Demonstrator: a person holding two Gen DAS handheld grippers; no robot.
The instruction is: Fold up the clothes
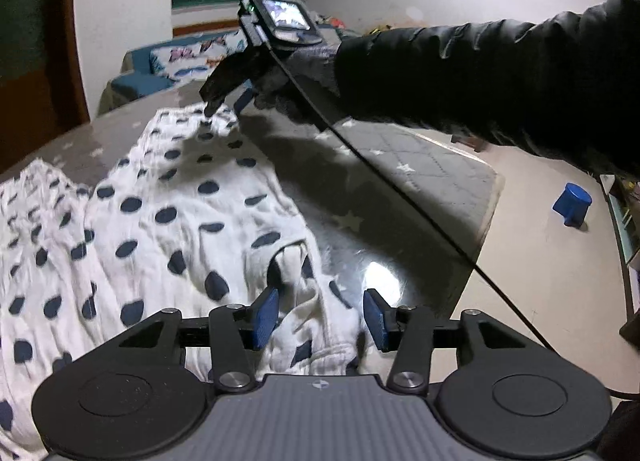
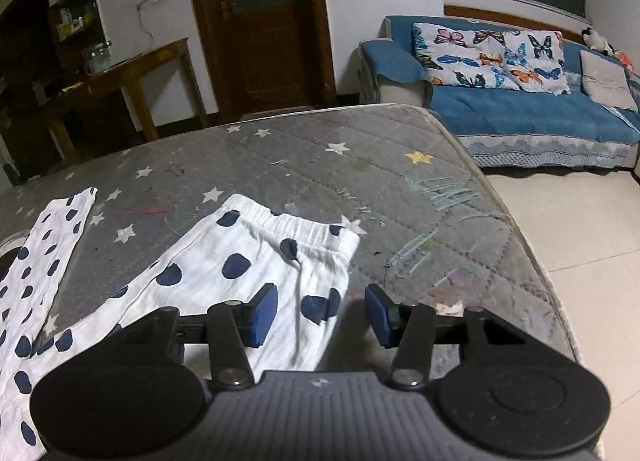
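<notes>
White trousers with navy dots (image 1: 172, 213) lie spread on a grey star-patterned quilted table top (image 1: 420, 181). My left gripper (image 1: 320, 317) is open, just above a rumpled hem end of the trousers that lies between its blue pads. In the left wrist view my right gripper (image 1: 226, 105), held by a gloved hand on a black sleeve (image 1: 500, 73), hovers at the trousers' far end. In the right wrist view the right gripper (image 2: 320, 317) is open over the right side of the elastic waistband (image 2: 288, 229). One trouser leg (image 2: 48, 245) stretches away on the left.
The table top (image 2: 360, 165) ends at a rounded corner on the right, above a tiled floor. A blue sofa with butterfly cushions (image 2: 520, 101), a wooden door (image 2: 260, 21) and a wooden desk (image 2: 132, 73) stand behind. A blue stool (image 1: 572, 205) stands on the floor. A black cable (image 1: 400, 189) hangs from the right gripper.
</notes>
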